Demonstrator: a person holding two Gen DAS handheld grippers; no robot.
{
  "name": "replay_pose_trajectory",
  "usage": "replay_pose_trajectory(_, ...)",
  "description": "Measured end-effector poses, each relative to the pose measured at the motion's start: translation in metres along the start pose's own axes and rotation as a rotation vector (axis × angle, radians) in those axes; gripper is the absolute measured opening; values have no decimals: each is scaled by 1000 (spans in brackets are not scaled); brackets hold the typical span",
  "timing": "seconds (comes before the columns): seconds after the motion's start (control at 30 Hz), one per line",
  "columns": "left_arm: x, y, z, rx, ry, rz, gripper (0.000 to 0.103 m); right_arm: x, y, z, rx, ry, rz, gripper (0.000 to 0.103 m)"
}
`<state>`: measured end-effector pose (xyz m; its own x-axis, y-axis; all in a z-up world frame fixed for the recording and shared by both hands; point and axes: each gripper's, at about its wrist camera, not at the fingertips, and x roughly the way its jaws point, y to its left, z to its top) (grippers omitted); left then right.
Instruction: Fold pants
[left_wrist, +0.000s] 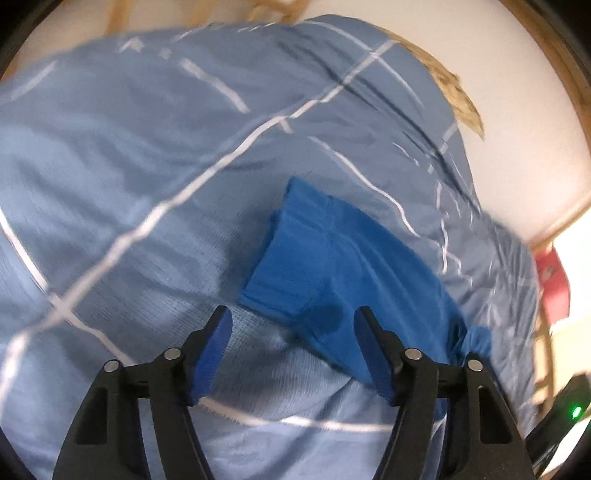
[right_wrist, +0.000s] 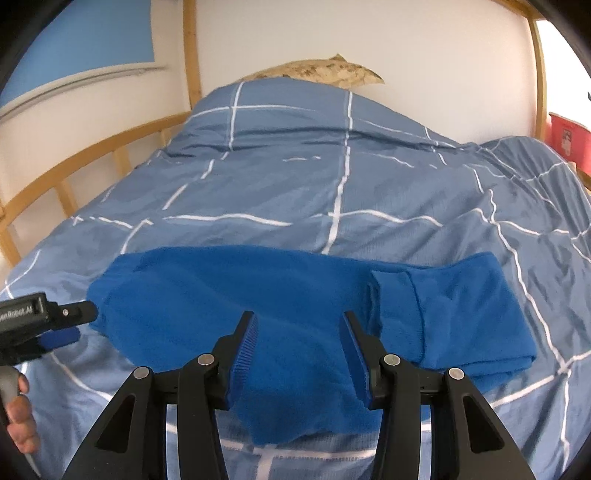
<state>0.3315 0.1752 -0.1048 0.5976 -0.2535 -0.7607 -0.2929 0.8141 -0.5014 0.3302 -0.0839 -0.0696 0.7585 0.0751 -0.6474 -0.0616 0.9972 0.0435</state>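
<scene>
The bright blue pants (right_wrist: 295, 295) lie folded into a long strip across the near part of the bed, with a ribbed cuff (right_wrist: 391, 295) turned over towards the right end. My right gripper (right_wrist: 299, 321) hovers over the strip's middle with its jaws apart and both pad faces bare; the cloth shows below the gap. My left gripper (right_wrist: 74, 325) sits at the strip's left end, held by a hand (right_wrist: 18, 406). In the left wrist view the left gripper (left_wrist: 293, 321) is open, and a corner of the pants (left_wrist: 332, 258) reaches in between its fingers without touching the pads.
A light blue duvet with a white grid (right_wrist: 332, 177) covers the bed and is rumpled. A wooden rail (right_wrist: 74, 173) runs along the left side. A pillow (right_wrist: 280, 107) lies at the far end and a red box (right_wrist: 565, 140) stands at the right.
</scene>
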Motion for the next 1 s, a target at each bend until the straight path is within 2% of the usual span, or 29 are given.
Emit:
replay_pose_trajectory(0.1, 12, 9, 1, -68, 8, -4, 64, 6, 5, 4, -30, -4, -6, 47)
replay_pose_trajectory(0.17, 20, 15, 2, -109, 25, -30, 58, 10, 10, 7, -54, -6, -2, 47)
replay_pose_trajectory(0.3, 33, 21, 4, -165, 43, -78, 52, 17, 15, 5, -81, 1, -21, 47)
replay_pose_trajectory(0.4, 35, 18, 4, -204, 20, -92, 51, 18, 8, 1, -58, 4, -56, 47)
replay_pose_trajectory(0.53, 42, 5, 3, -147, -4, -40, 51, 9, -14, -8, 40, -39, -119, 47)
replay_pose_trajectory(0.6, 42, 2, 0, -127, -32, -7, 43, 6, -24, -11, 92, -60, -163, 47)
replay_pose_trajectory(0.67, 37, -2, -2, -99, -61, 10, 31, 4, -38, -16, 152, -72, -218, 47)
replay_pose_trajectory(0.77, 25, -15, -7, -32, -117, 38, 26, 5, -54, -22, 209, -57, -168, 45)
replay_pose_trajectory(0.8, 21, -17, -7, -28, -131, 35, 26, 7, -57, -23, 211, -42, -140, 36)
replay_pose_trajectory(0.87, 13, -26, -5, 5, -154, 43, 25, 13, -61, -26, 217, -8, -88, 29)
replay_pose_trajectory(1.0, -1, -47, -5, 110, -182, 84, 24, 29, -74, -35, 274, 57, -6, 23)
